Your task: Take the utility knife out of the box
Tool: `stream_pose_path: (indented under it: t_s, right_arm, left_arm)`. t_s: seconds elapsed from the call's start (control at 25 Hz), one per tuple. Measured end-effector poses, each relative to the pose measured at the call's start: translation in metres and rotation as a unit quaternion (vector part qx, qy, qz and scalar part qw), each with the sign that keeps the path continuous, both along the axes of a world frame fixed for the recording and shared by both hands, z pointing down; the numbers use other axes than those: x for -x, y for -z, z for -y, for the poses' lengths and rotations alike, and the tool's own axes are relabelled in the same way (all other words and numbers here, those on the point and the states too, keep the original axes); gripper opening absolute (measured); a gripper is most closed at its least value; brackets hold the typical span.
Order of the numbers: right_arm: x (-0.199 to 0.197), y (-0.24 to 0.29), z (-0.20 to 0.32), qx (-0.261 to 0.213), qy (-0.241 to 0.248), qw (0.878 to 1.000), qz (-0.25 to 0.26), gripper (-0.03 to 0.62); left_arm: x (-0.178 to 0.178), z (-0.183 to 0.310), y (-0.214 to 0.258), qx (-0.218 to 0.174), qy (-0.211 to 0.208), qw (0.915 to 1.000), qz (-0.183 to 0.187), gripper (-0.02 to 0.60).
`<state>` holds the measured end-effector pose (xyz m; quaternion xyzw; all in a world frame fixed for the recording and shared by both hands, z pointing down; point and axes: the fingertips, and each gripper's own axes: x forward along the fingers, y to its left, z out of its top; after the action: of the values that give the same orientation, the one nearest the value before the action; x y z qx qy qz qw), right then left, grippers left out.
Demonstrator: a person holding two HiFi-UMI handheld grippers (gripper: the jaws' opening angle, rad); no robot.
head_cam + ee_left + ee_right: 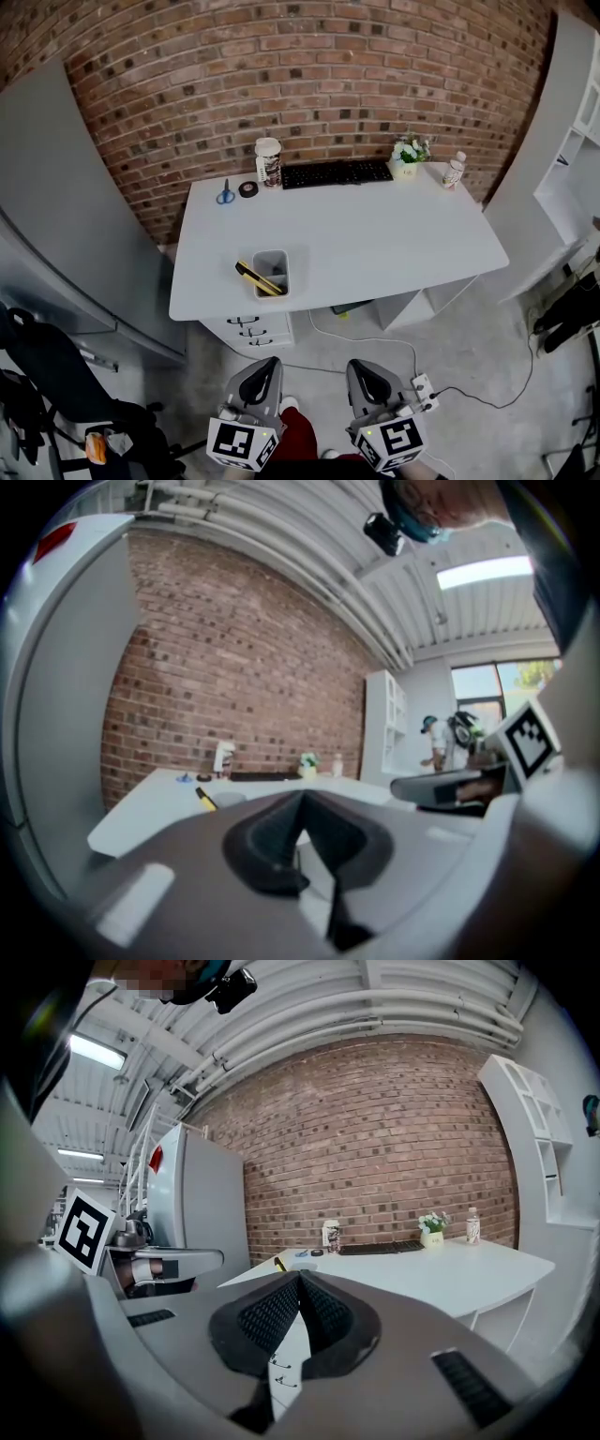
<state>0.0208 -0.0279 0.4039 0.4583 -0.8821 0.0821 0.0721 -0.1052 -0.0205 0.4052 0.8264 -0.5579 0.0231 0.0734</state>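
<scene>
A small grey box [272,269] stands near the front left edge of the white desk [375,244]. A yellow and black utility knife [257,277] leans out of the box toward the left. Both grippers hang low in front of the desk, well short of it and above the floor. My left gripper [272,362] and right gripper [359,366] are shut with nothing between the jaws. In the left gripper view the gripper [302,795] points at the desk, where the knife [204,799] shows. The right gripper [300,1276] also faces the desk and the knife [279,1264].
At the desk's back stand blue scissors [225,194], a tape roll [247,188], a cup [268,160], a black keyboard [337,172], a small plant [410,154] and a bottle [454,171]. A drawer unit [251,329] sits under the desk. A power strip [423,388] with cables lies on the floor. A dark chair [42,375] is at left.
</scene>
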Motion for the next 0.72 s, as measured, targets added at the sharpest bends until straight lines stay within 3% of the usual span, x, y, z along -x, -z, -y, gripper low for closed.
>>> stream_pose_path:
  t_s: [0.72]
  right_arm:
    - [0.057, 0.001, 0.071, -0.004, -0.012, 1.0, -0.01, 0.008]
  left_arm:
    - [0.051, 0.073, -0.013, 0.018, -0.022, 0.9996, 0.008, 0.003]
